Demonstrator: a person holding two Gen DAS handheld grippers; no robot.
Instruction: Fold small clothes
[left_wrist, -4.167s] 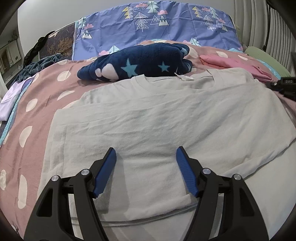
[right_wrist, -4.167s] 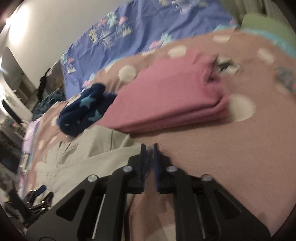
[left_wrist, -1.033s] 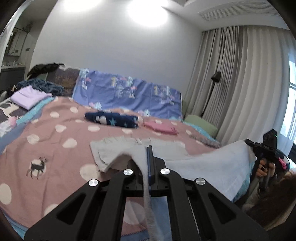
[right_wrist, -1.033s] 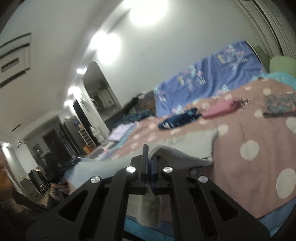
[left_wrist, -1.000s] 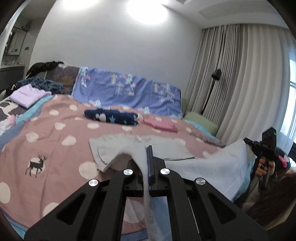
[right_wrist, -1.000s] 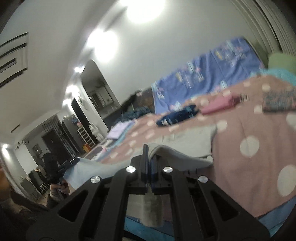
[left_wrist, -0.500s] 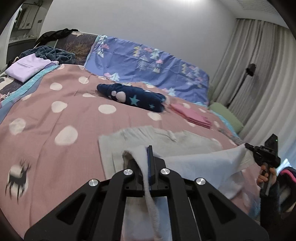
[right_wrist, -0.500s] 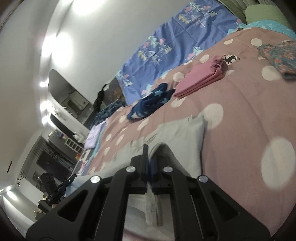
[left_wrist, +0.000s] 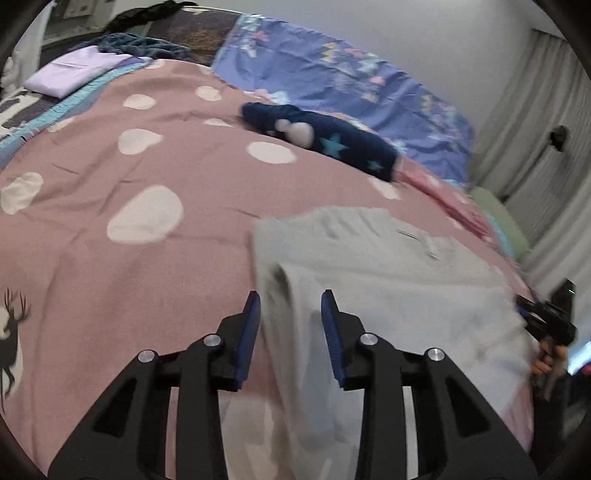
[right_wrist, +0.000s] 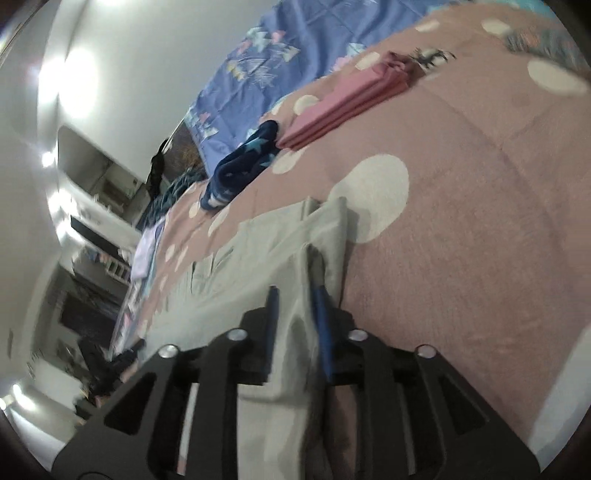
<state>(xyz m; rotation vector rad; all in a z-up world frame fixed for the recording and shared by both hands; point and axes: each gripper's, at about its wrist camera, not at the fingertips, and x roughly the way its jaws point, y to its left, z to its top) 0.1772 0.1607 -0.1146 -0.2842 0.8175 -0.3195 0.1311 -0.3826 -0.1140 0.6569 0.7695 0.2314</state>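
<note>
A pale grey T-shirt (left_wrist: 388, 266) lies on the pink spotted bedspread (left_wrist: 147, 177), its lower part doubled over toward the collar. My left gripper (left_wrist: 290, 299) hangs low over the shirt's left edge. Its jaws are opening, and a fold of the shirt lies loose between them. The right gripper (right_wrist: 295, 295) is at the shirt's (right_wrist: 258, 254) right edge. Its jaws are opening too, with a ridge of grey cloth standing between the blue pads. In the left wrist view the right gripper (left_wrist: 546, 321) shows at the far right, held in a hand.
A navy star-print garment (left_wrist: 325, 136) and a folded pink stack (right_wrist: 343, 103) lie beyond the shirt. A blue patterned sheet (left_wrist: 351, 85) covers the head of the bed. A folded lilac cloth (left_wrist: 74, 72) sits far left, and a green pillow (left_wrist: 498, 221) and curtains are to the right.
Both grippers swung forward and down over the bed, carrying the shirt's edge toward its collar. Their jaws, shut on the cloth before, now stand apart.
</note>
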